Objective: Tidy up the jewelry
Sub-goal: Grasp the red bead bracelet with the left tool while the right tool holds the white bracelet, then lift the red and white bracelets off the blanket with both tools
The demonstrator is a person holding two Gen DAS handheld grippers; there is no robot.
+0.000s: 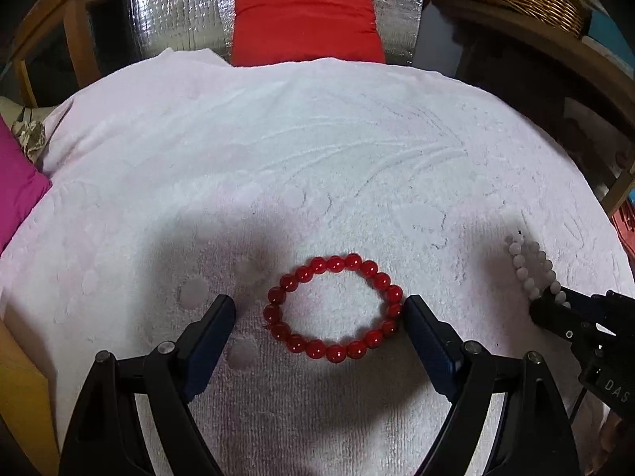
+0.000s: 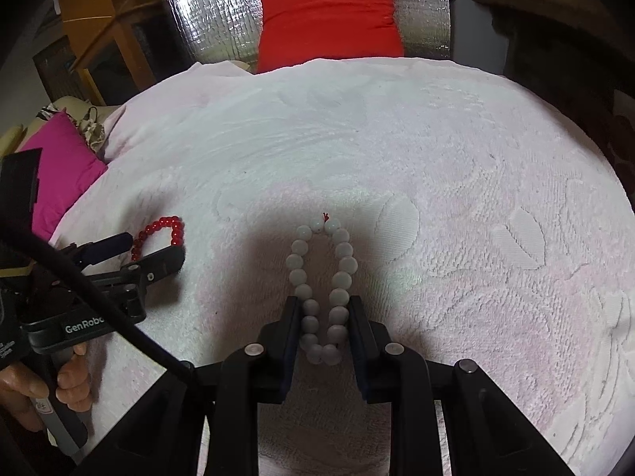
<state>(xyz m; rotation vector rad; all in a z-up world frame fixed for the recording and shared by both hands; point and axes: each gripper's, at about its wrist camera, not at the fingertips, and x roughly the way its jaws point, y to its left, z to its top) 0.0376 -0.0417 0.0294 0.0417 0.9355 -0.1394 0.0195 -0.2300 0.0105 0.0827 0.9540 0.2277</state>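
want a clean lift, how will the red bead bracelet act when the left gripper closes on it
The red bead bracelet probably collapses into a narrow loop, as the white bracelet has in the right gripper. Its glossy round beads may slip or roll off the left gripper pads.

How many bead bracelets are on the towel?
2. The red bracelet lies flat between the open fingers of the left hand-held gripper. The white bracelet is squeezed narrow in the right hand-held gripper. None seem hidden.
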